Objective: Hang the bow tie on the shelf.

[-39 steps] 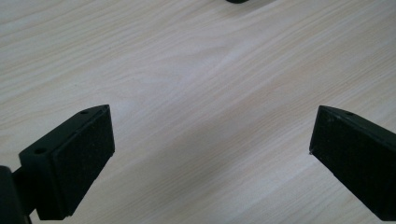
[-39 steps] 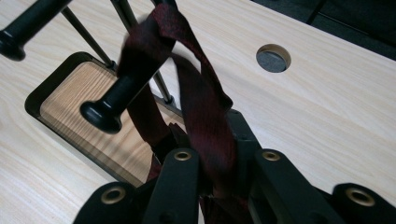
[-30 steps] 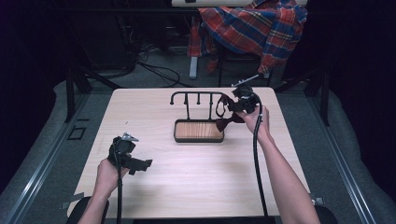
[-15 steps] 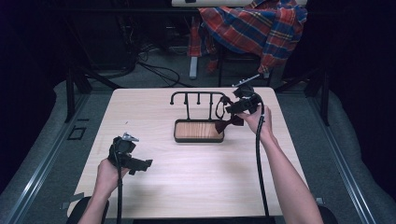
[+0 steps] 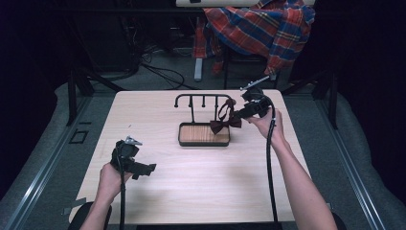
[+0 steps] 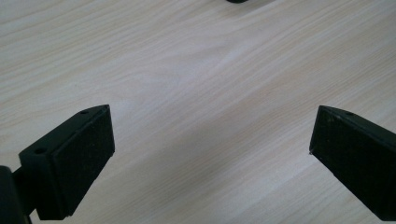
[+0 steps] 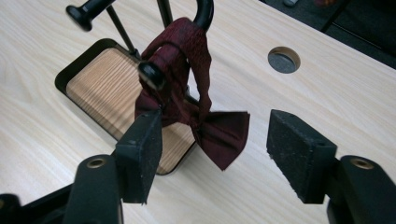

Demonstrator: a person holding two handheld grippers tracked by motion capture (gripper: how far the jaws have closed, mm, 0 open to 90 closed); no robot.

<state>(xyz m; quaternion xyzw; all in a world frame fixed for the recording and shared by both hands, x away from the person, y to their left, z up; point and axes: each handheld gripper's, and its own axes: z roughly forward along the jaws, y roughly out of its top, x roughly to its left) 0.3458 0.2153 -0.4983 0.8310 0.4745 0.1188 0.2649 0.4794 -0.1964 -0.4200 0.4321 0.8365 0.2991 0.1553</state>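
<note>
**Bow tie hangs on the rack, both tools open**

A dark red bow tie (image 7: 205, 121) hangs by its strap from the right end of a black rack (image 5: 203, 103) with a wooden tray base, near the desk's (image 5: 201, 191) far edge. The right tool (image 7: 215, 144) sits just beside it, jaws spread, gripping nothing. The left tool (image 6: 210, 154) hovers near the desk's near left corner, jaws wide apart over bare wood.
</note>
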